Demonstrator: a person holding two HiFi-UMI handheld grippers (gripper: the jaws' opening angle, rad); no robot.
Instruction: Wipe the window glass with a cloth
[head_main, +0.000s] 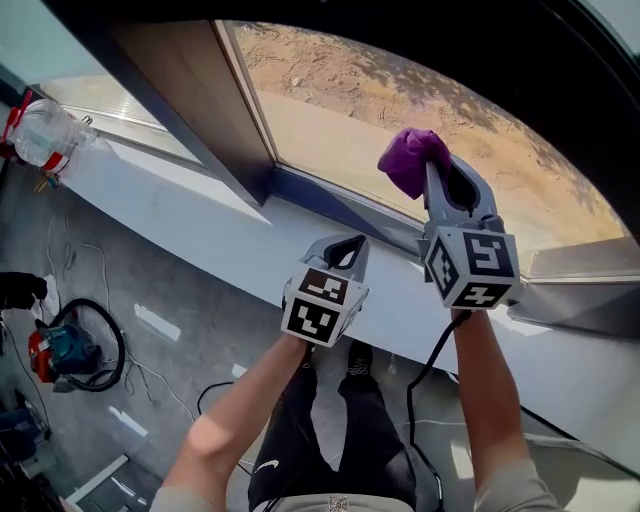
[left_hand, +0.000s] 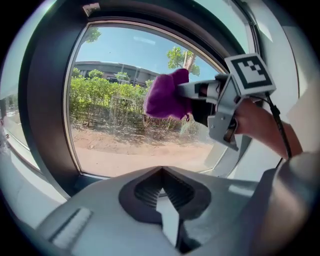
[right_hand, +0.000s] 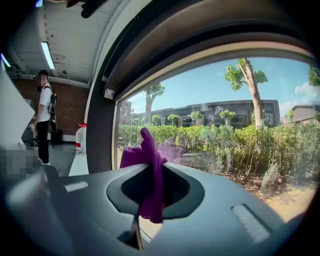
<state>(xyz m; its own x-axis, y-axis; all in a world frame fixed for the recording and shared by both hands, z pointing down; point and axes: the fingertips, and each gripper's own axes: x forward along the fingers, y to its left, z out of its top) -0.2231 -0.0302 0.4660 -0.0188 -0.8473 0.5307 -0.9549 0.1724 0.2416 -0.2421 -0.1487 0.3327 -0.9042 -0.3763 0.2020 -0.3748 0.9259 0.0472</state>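
Cloth (right_hand: 150, 165): purple fabric, soft and fuzzy, fully matt.
Glass (head_main: 330, 110): clear and smooth, throwing back a faint purple ghost of the cloth.
Right gripper (head_main: 440, 170): smooth grey plastic, matt.
Left gripper (left_hand: 161, 172): matt grey plastic too, with dark ribbed pads (left_hand: 147, 192) inside.
Marker cubes (head_main: 470, 265): flat matt black-and-white faces.
Sill (head_main: 200, 200): white, smooth, slight sheen in the sun.
Frame (head_main: 180, 100): dark, smooth, dull.
Floor (head_main: 120, 290): grey, glossy, streaked with light.

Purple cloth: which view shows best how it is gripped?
The right gripper view: the purple cloth sits pinched between the right gripper's shut jaws. The left gripper view shows it side-on; the head view shows only a bunched tip.
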